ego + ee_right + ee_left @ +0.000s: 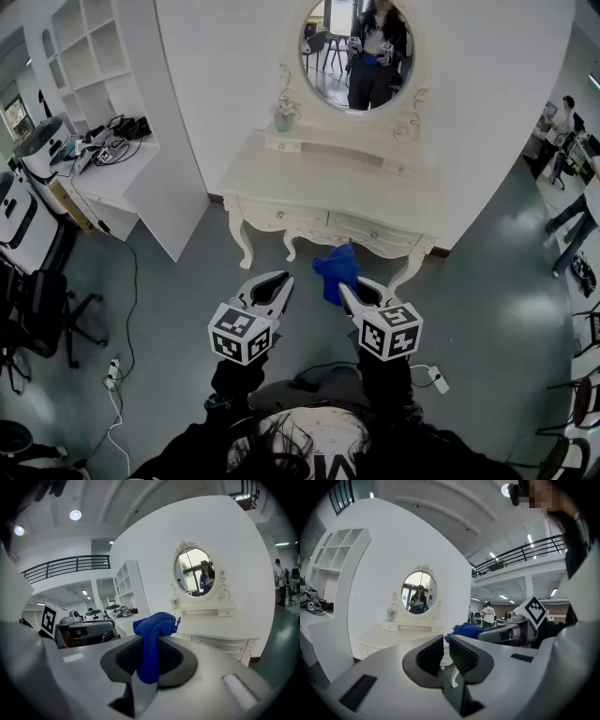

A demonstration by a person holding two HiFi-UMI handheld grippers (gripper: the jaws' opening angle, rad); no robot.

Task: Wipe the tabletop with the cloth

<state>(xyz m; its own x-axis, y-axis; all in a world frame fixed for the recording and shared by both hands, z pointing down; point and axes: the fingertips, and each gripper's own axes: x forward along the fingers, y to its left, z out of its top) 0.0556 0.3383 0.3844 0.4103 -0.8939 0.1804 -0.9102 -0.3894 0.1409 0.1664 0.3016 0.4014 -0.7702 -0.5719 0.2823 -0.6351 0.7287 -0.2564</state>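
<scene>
Cannot make out the hands in the head view: hidden under the left marker cube (242, 333) and right marker cube (389, 330), dark sleeves only at bottom centre. Lost the lower end of the blue cloth (336, 272) behind the right gripper (349, 291) there; picked it up again in the right gripper view, clamped between both pads and bunched in a loose knot above them. Logged the left gripper (279, 279) at lower centre-left, jaws drawn almost together, thin slit only, nothing between. Placed the cloth at centre frame, held up in the air before the front edge of the dressing table (328, 183), apart from its top. Cut off by the top edge: the upper rim of the oval mirror (358, 52). Too small to read: the clutter on the side desk (112, 183) at upper left. Partly masked by cloth and grippers: the table's front legs. Tally: two grippers, two marker cubes, one cloth, one dressing table, one mirror, one small vase (284, 117) on the ledge left of the mirror, two bystanders (562, 117) at the right edge, the lower one cut by the frame.
</scene>
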